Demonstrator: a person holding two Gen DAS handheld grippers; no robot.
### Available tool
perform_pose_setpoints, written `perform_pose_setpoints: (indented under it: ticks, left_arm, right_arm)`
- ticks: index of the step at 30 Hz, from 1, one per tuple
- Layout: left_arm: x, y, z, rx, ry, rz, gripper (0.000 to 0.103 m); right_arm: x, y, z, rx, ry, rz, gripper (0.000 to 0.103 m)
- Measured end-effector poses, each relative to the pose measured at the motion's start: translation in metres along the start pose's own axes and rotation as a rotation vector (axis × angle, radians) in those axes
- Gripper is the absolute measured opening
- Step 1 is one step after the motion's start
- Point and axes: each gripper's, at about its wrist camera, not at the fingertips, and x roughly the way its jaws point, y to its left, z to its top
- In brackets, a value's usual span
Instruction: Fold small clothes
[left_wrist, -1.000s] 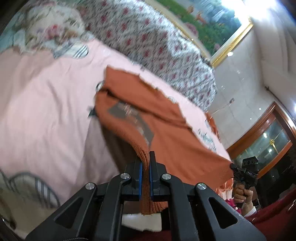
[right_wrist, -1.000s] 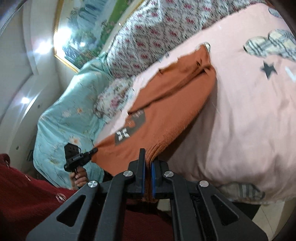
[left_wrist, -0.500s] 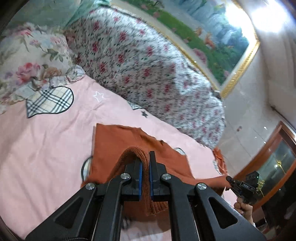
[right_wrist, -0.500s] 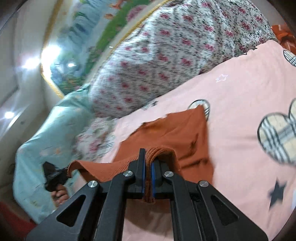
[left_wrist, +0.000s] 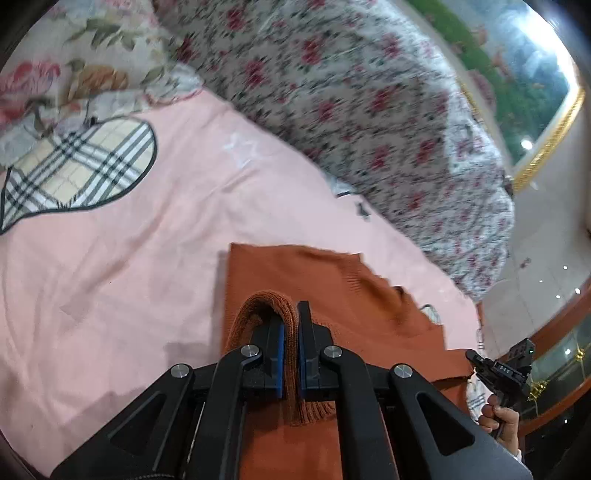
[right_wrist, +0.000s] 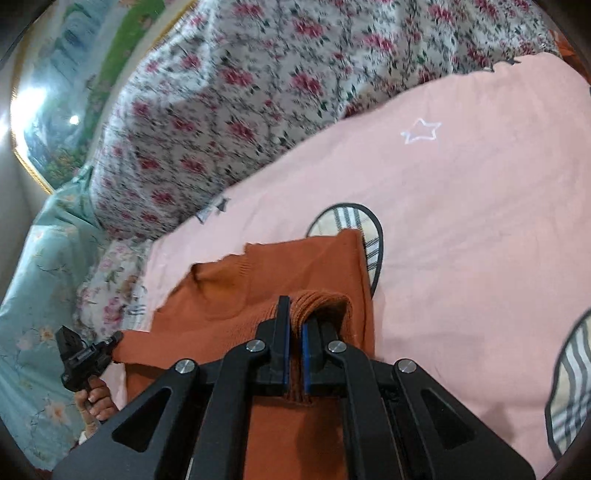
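Note:
A rust-orange knitted sweater (left_wrist: 332, 280) lies on the pink bedsheet (left_wrist: 110, 258), its lower half doubled over the upper part. My left gripper (left_wrist: 290, 314) is shut on the ribbed hem at the sweater's left corner, which bulges up over the fingers. In the right wrist view the same sweater (right_wrist: 258, 280) lies ahead, and my right gripper (right_wrist: 294, 314) is shut on the ribbed hem at the right corner. Each view shows the other gripper at the sweater's far corner, held by a hand (left_wrist: 498, 417).
A red-flowered quilt (left_wrist: 369, 92) is heaped along the far side of the bed. A floral pillow (left_wrist: 74, 74) and a light blue floral blanket (right_wrist: 40, 258) lie to the left. Plaid heart patches (left_wrist: 81, 166) mark the sheet. A gold-framed painting (left_wrist: 524, 74) hangs behind.
Both grippers carried the sweater's hem forward over the bed toward the quilt, folding the lower half onto the upper. The sweater's printed front has gone out of sight under the fold.

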Motion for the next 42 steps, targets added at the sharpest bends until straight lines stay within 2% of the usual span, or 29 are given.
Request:
perform_pose_setpoints:
  ticks: [5, 8, 9, 10, 12, 13, 14, 16, 18, 20, 22, 23, 24, 25, 27, 29, 30, 32, 33, 37, 42]
  left_arm:
    - [0.037, 0.015, -0.002, -0.011, 0.09, 0.084, 0.006]
    - [0.03, 0.014, -0.008, -0.001, 0.097, 0.075, 0.016]
    - [0.023, 0.011, -0.011, 0.012, 0.094, 0.065, 0.024]
    - [0.013, 0.004, -0.018, 0.039, 0.088, 0.059, 0.029]
    - [-0.001, -0.008, -0.031, 0.077, 0.094, 0.038, 0.033]
    - [-0.005, -0.018, -0.044, 0.106, 0.112, 0.015, 0.033]
    - [-0.006, -0.026, -0.053, 0.125, 0.127, -0.001, 0.034]
    - [0.001, -0.045, -0.077, 0.173, 0.192, -0.039, 0.039]
    - [0.018, -0.064, -0.099, 0.234, 0.276, -0.063, 0.039]
    - [0.034, -0.077, -0.109, 0.296, 0.316, -0.029, 0.04]
    - [0.045, -0.081, -0.101, 0.323, 0.314, -0.007, 0.039]
    - [0.051, -0.078, -0.09, 0.31, 0.31, -0.008, 0.039]
    - [0.053, -0.075, -0.082, 0.299, 0.308, -0.001, 0.033]
    - [0.058, -0.071, -0.068, 0.284, 0.299, 0.013, 0.029]
    - [0.066, -0.062, -0.041, 0.253, 0.263, 0.068, 0.03]
    - [0.072, -0.049, -0.014, 0.198, 0.221, 0.113, 0.032]
    - [0.072, -0.041, -0.002, 0.169, 0.193, 0.133, 0.038]
    - [0.065, -0.027, 0.012, 0.111, 0.151, 0.155, 0.039]
    - [0.059, -0.021, 0.015, 0.085, 0.138, 0.157, 0.039]
    - [0.021, -0.002, -0.004, 0.018, 0.09, 0.135, 0.044]
    - [-0.029, -0.011, -0.063, -0.031, 0.079, 0.068, 0.044]
  right_arm:
    - [0.034, -0.008, -0.001, -0.013, 0.087, -0.123, 0.008]
    - [0.026, -0.01, -0.003, 0.003, 0.075, -0.137, 0.011]
    - [0.019, -0.009, -0.005, 0.012, 0.057, -0.136, 0.016]
    - [0.007, -0.006, -0.007, 0.011, 0.022, -0.146, 0.026]
    - [-0.019, 0.005, -0.013, -0.028, -0.054, -0.187, 0.042]
    - [-0.027, 0.011, -0.017, -0.046, -0.075, -0.18, 0.042]
    - [-0.034, 0.023, -0.024, -0.076, -0.076, -0.134, 0.042]
    - [-0.034, 0.041, -0.038, -0.15, -0.027, -0.05, 0.042]
    - [-0.015, 0.065, -0.06, -0.27, 0.102, 0.015, 0.042]
    - [0.012, 0.08, -0.081, -0.381, 0.239, 0.028, 0.042]
    - [0.031, 0.084, -0.087, -0.446, 0.304, -0.016, 0.04]
    - [0.04, 0.079, -0.082, -0.454, 0.309, -0.057, 0.039]
    - [0.045, 0.075, -0.074, -0.439, 0.297, -0.071, 0.039]
    - [0.048, 0.07, -0.063, -0.413, 0.275, -0.086, 0.038]
    - [0.052, 0.056, -0.033, -0.339, 0.203, -0.123, 0.037]
    - [0.05, 0.043, -0.009, -0.277, 0.095, -0.259, 0.04]
    - [0.047, 0.033, 0.002, -0.222, 0.052, -0.293, 0.04]
    - [0.036, 0.013, 0.014, -0.085, 0.007, -0.246, 0.04]
    - [0.031, 0.01, 0.013, -0.059, -0.002, -0.24, 0.04]
    - [0.011, 0.026, -0.008, -0.087, -0.012, -0.201, 0.04]
    - [-0.005, 0.04, -0.059, -0.099, 0.029, -0.132, 0.04]
